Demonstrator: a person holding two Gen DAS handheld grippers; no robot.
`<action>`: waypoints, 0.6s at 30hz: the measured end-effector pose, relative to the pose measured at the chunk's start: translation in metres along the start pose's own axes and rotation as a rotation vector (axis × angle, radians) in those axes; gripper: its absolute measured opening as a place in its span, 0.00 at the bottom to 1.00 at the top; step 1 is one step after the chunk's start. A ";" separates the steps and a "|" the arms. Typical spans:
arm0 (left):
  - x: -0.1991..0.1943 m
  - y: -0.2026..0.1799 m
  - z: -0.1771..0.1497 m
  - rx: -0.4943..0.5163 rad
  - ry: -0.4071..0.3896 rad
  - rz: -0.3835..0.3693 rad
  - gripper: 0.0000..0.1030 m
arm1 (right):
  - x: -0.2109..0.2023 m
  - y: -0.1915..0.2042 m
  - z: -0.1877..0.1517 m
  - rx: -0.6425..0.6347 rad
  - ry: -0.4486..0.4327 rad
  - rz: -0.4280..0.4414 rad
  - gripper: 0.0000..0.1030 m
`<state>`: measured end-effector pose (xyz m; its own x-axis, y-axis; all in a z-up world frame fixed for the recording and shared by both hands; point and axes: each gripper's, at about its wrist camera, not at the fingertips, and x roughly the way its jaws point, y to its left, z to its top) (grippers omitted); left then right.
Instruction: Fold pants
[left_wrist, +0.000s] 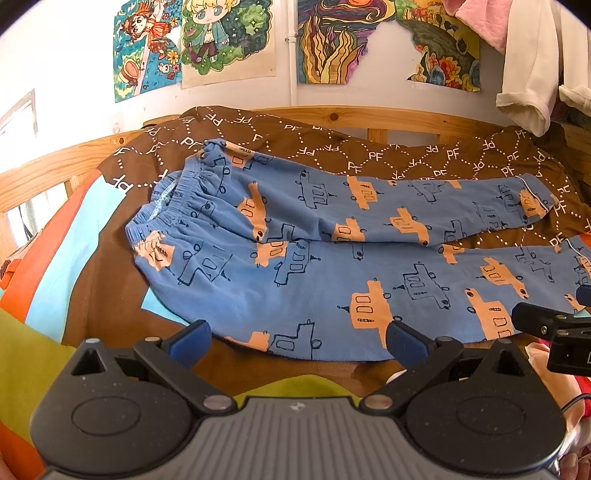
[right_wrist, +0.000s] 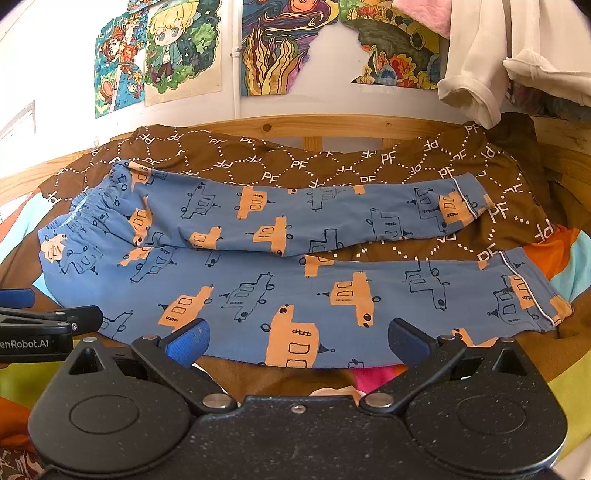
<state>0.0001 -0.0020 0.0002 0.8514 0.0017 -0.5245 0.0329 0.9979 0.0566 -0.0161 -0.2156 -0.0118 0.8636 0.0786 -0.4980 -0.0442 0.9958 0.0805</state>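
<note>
Blue pants (left_wrist: 314, 254) printed with orange and outlined cars lie flat on a brown bedspread (left_wrist: 332, 147), waistband at the left, two legs running right, slightly apart at the cuffs. They also show in the right wrist view (right_wrist: 280, 273). My left gripper (left_wrist: 297, 341) is open and empty, hovering at the near edge of the near leg, toward the waist end. My right gripper (right_wrist: 297, 341) is open and empty at the near edge of the same leg, further toward the cuff. The right gripper shows at the right edge of the left wrist view (left_wrist: 554, 325).
The bed has a wooden rail (left_wrist: 369, 118) along the back and left. Drawings (left_wrist: 221, 40) hang on the white wall. Pale clothes (right_wrist: 491, 66) hang at the upper right. Orange, light-blue and green bedding (left_wrist: 44, 266) lies at the left and near edge.
</note>
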 end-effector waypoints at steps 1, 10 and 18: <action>0.001 0.000 0.000 0.000 0.004 0.001 1.00 | 0.000 0.000 0.000 -0.001 0.001 0.001 0.99; 0.010 0.006 0.002 -0.022 0.056 0.011 1.00 | 0.000 0.004 0.005 -0.063 0.025 0.020 0.99; 0.026 0.022 0.045 -0.021 0.042 -0.017 1.00 | 0.012 -0.006 0.078 -0.360 0.063 0.239 0.99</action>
<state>0.0467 0.0169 0.0255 0.8278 -0.0129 -0.5608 0.0358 0.9989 0.0298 0.0339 -0.2244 0.0486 0.7760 0.3006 -0.5544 -0.4212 0.9014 -0.1008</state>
